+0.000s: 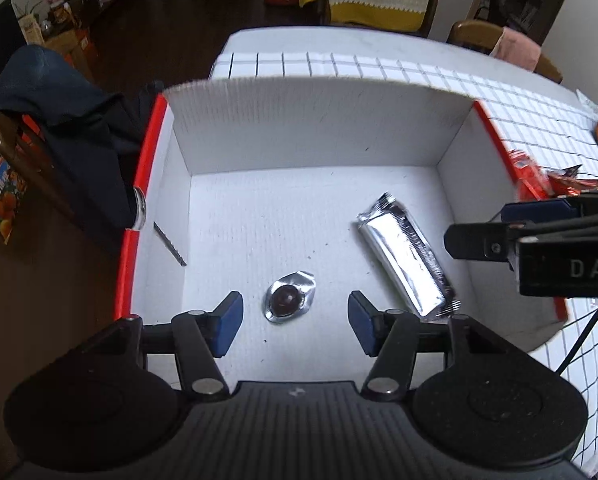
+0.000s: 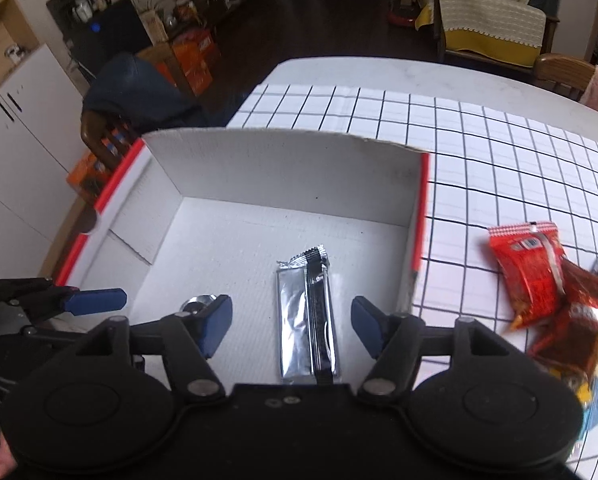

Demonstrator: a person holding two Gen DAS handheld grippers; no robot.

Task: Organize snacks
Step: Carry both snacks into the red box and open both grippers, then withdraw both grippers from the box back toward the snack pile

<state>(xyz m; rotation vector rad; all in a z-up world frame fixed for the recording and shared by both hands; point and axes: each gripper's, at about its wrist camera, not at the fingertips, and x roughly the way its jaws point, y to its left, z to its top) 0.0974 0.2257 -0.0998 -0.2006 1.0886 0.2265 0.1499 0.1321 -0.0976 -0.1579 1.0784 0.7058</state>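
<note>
The left claw [image 1: 295, 318] hangs released over a small round foil-wrapped chocolate [image 1: 287, 297] on the floor of the white red-edged cardboard box [image 1: 319, 132] (the right view shows only its rim). The right claw [image 2: 291, 326], also released, straddles a long silver foil snack bar [image 2: 307, 320]. Only the right view shows crinkled red snack packets [image 2: 539, 276] on the checked table [image 2: 499, 152].

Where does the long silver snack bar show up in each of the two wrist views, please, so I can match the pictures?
Left wrist view: the silver snack bar lies right of centre on the box floor, slanting toward the lower right, beside the small foil-wrapped chocolate.
Right wrist view: it lies at lower centre, lengthwise between the open fingers of the right gripper.
Shared landmark: the white box with red edges.
</note>
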